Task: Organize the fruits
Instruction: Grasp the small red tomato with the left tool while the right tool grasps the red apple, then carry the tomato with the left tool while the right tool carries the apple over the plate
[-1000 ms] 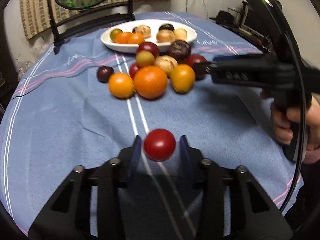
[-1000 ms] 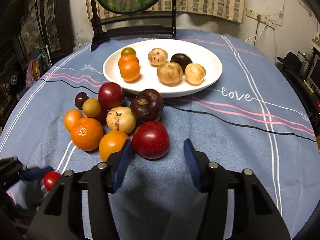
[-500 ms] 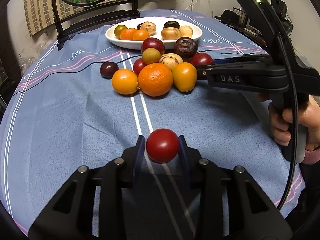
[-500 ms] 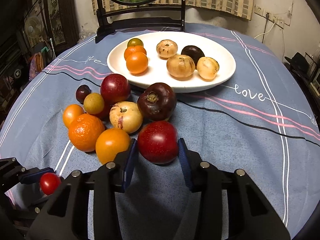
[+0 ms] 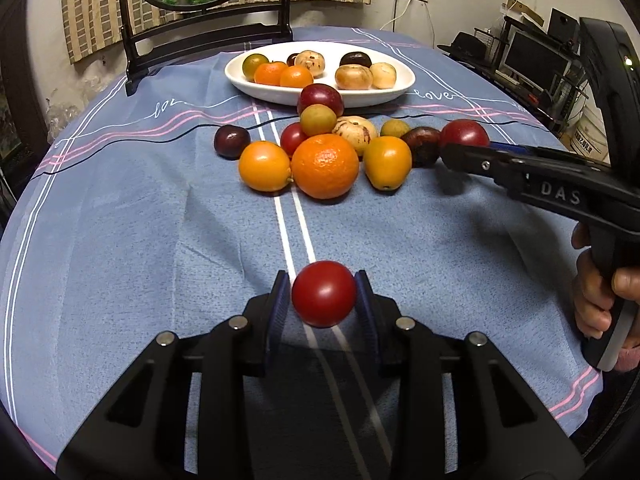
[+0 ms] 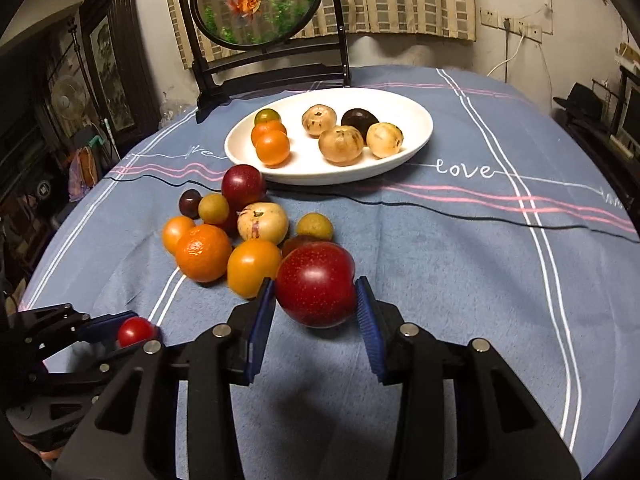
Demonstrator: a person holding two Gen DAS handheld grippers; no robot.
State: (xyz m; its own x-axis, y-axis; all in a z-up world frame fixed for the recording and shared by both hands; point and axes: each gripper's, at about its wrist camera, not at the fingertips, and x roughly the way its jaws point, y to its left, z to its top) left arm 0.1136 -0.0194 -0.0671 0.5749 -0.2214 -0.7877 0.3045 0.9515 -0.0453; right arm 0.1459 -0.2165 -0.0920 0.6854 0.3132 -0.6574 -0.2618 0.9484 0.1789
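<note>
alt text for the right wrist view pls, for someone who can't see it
The right gripper is shut on a large red plum, beside a cluster of loose fruit on a blue tablecloth. Behind sits a white plate holding more fruit.

fruit pile (image 5: 326, 152) on cloth | white plate (image 6: 400, 160): seven fruits

Both fisheye views sit on the grippers, angled down across the desk (image 5: 120, 208) toward the white plate (image 5: 248, 80) and the far wall. The left view looks from nearer the desk's edge; the right from closer in. Both show the fruit pile (image 6: 224, 236).
</note>
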